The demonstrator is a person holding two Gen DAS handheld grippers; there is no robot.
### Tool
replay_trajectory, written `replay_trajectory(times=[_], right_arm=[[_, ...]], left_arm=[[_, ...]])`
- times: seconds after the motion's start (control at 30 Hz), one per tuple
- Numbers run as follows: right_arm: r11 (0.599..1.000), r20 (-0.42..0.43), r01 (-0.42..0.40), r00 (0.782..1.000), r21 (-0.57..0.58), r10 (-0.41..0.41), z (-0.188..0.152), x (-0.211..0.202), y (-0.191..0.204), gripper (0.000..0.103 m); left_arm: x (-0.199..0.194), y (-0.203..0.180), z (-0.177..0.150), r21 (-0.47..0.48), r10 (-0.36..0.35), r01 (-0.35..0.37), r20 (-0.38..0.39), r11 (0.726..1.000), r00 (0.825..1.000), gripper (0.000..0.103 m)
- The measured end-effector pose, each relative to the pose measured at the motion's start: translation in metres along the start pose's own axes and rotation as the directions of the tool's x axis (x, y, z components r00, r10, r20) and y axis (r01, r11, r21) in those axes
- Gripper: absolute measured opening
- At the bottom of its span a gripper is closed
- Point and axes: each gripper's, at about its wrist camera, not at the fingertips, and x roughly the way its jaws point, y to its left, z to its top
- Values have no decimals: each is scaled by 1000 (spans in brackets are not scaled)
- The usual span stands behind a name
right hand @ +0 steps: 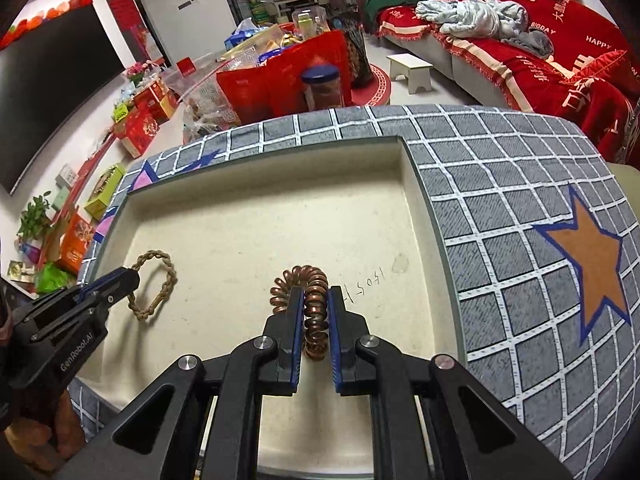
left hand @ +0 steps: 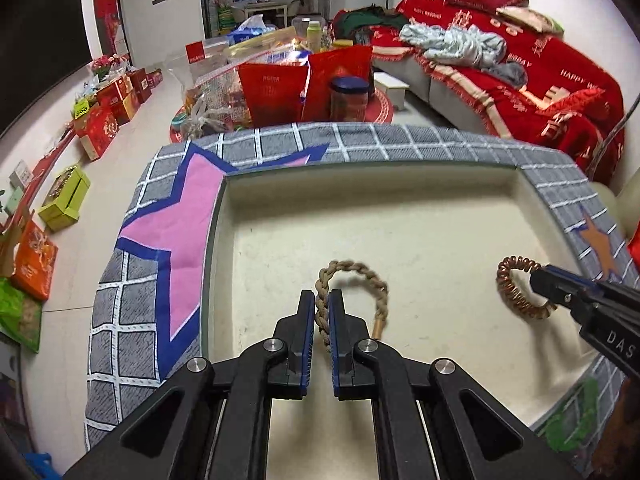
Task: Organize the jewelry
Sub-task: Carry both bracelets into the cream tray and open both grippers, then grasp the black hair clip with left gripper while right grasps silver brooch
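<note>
In the left wrist view, the left gripper [left hand: 322, 308] has its fingers [left hand: 306, 312] closed tight on a braided tan bracelet [left hand: 356, 280], pinching one side of the loop so the rest hangs forward over the cream tray [left hand: 400, 224]; whether the loop touches the tray floor I cannot tell. To the right, the right gripper [left hand: 540, 280] holds a coiled copper bracelet [left hand: 516, 288] over the same tray, which sits on a table covered by a grey checked cloth [left hand: 360, 140]. In the right wrist view, the right gripper [right hand: 314, 312] is likewise clamped shut, its fingers [right hand: 296, 316] squeezing the copper coil bracelet [right hand: 308, 300] across its width, while the left gripper [right hand: 120, 280] dangles the braided bracelet [right hand: 156, 288] at the left of the tray [right hand: 260, 208]. The risks, as I judge them: the springy coil could squirm out of the pinch or snap sideways when let go, and the limp braid, gripped only on one strand, could slide free or land folded; the two pieces could also end up tangled if set too close together. Count: two bracelets, two grippers, one tray.
</note>
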Motion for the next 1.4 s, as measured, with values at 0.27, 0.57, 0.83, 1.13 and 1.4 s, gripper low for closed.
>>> replay_trajectory(times=[0.27, 0.57, 0.83, 1.13, 1.4], right_arm=[[999, -18, 33, 999, -9, -33, -5, 8, 1, 22], [1000, 45, -18, 999, 10, 18, -5, -19, 3, 73], [997, 106, -56, 993, 43, 52, -12, -54, 0, 73], [997, 134, -59, 990, 55, 52, -25, -76, -11, 73], [996, 139, -67, 989, 55, 58, -36, -85, -13, 81]], left_arm=[[6, -12, -8, 54, 81, -81, -6, 995, 997, 25], [2, -15, -8, 51, 60, -59, -2, 997, 998, 25], [-6, -22, -8, 63, 63, -65, 28, 996, 998, 25], [-21, -24, -8, 44, 71, -74, 68, 996, 995, 86], [-23, -21, -11, 51, 119, -126, 126, 991, 985, 103]])
